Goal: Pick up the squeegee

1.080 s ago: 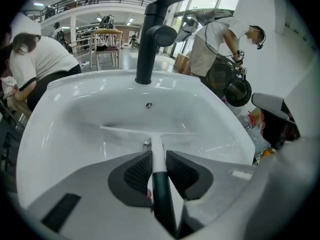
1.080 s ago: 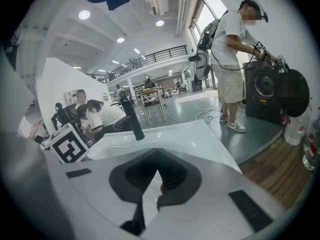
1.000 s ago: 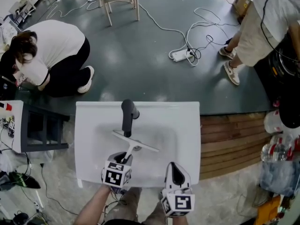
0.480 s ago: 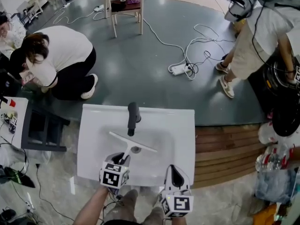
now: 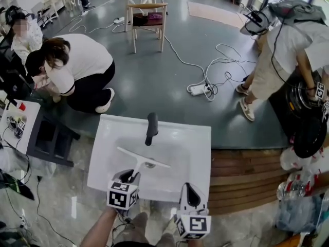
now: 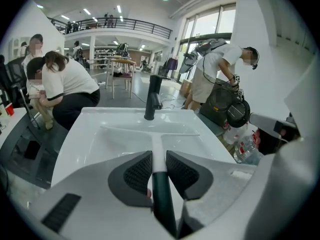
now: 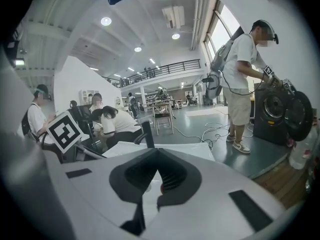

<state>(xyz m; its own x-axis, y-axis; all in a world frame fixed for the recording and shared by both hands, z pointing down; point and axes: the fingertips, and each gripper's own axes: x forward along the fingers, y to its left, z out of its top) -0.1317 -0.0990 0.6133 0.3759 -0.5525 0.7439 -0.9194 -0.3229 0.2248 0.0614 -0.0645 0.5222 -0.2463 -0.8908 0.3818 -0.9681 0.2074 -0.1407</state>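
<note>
The squeegee [image 5: 142, 158] has a white blade and a dark handle. It hangs over the basin of the white sink [image 5: 198, 138], in front of the black faucet [image 5: 151, 128]. My left gripper [image 5: 132, 177] is shut on its handle. In the left gripper view the dark handle [image 6: 161, 194] runs between the ribbed pads [image 6: 137, 171], with the white blade [image 6: 150, 132] crossways ahead of my left gripper [image 6: 159, 165]. My right gripper [image 5: 189, 189] floats at the sink's near right edge. In its own view the right gripper [image 7: 158, 155] has its tips touching and holds nothing.
A person [image 5: 77, 68] crouches on the floor beyond the sink's left. Another person [image 5: 285, 50] stands at the right by dark equipment. A power strip with cables [image 5: 198, 89] and a wooden chair [image 5: 149, 14] lie farther off. Wooden boards [image 5: 241, 169] flank the sink's right, a dark rack [image 5: 46, 138] its left.
Both grippers have risen, and the left has carried the squeegee up over the basin. The head view has tilted to show more of the floor beyond.
</note>
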